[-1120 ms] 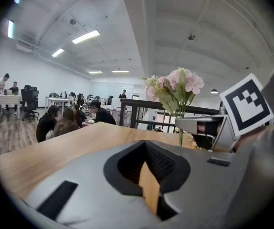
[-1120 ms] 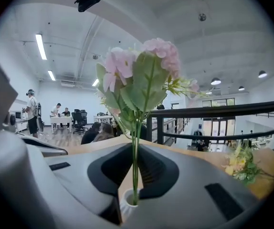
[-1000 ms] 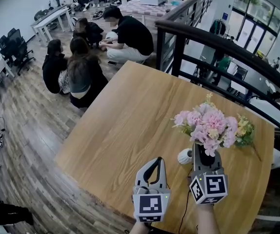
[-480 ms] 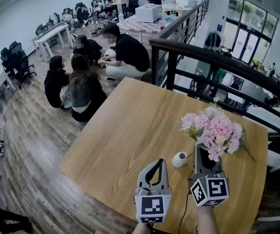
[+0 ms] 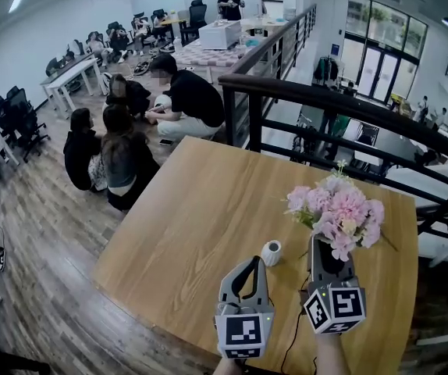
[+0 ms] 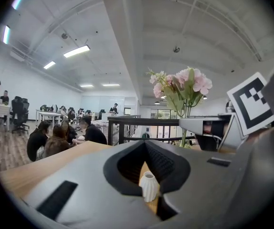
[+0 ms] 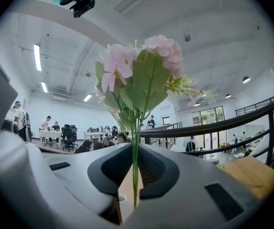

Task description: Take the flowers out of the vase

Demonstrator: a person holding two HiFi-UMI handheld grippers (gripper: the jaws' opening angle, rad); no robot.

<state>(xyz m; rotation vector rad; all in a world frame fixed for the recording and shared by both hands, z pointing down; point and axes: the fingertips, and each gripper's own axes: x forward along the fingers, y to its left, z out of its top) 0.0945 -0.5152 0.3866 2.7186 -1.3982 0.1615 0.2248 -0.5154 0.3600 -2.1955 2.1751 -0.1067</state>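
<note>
Across the wooden counter (image 5: 200, 209), the gap between bouquet and vase has widened since a second ago. The pink flowers (image 5: 337, 213) ride upright above the right gripper (image 5: 321, 244), whose fingers pinch the stems low, likely to keep the heads from tipping. The left gripper (image 5: 250, 259) waits just beside the small white vase (image 5: 271, 252), fingers pressed together and empty. Only the right gripper view shows the thin green stem (image 7: 135, 175) clamped; the left gripper view shows the vase standing flowerless.
</note>
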